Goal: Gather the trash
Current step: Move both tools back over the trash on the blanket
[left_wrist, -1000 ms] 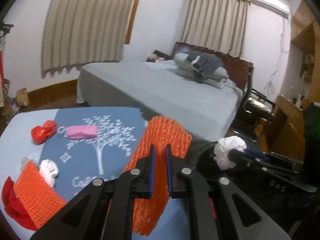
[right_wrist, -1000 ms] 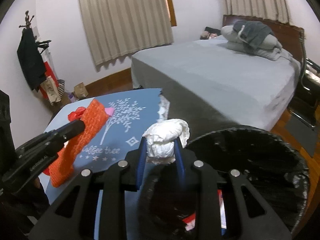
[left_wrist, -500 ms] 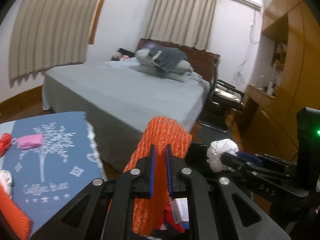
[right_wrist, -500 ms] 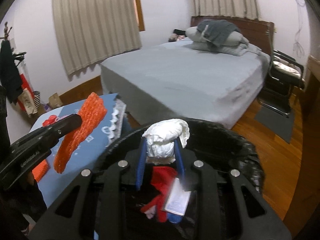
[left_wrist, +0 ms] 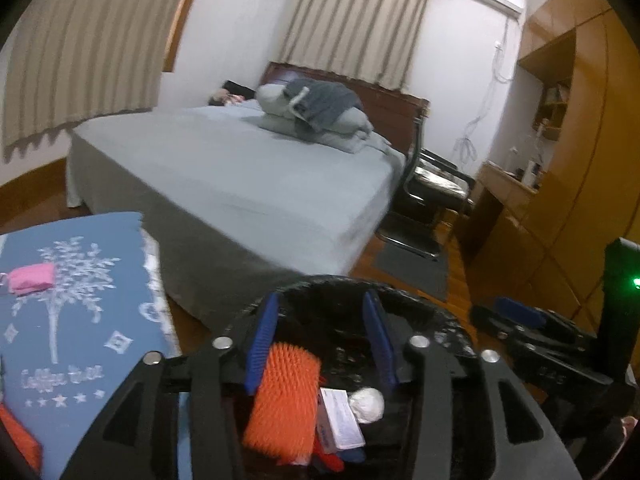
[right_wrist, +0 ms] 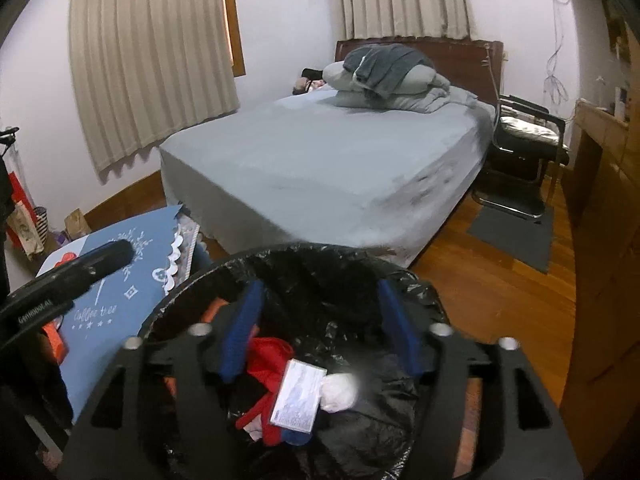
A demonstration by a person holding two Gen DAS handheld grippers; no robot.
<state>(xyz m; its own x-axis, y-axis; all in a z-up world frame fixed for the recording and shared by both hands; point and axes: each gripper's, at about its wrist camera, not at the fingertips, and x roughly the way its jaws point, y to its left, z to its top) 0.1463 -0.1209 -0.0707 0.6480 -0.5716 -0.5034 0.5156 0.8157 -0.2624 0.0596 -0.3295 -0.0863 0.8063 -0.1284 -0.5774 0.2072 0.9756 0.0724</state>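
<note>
Black claw (left_wrist: 320, 328) frames, blue pads (left_wrist: 262, 340), silver screws (left_wrist: 419, 341)

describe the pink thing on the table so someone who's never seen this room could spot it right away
Left of the grey bed stands a table under a blue cloth printed with a white tree. The small pink pouch lies beside the tree's crown, the only pink item there.

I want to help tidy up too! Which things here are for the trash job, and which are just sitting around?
For the trash job:
- trash bin with black liner
- orange foam net in it
- white paper wad in it
- pink wrapper on the blue tablecloth
- both hand-held grippers, jaws opening

Just lying about:
- bed
- grey bedding pile
- chair
- curtains
</note>
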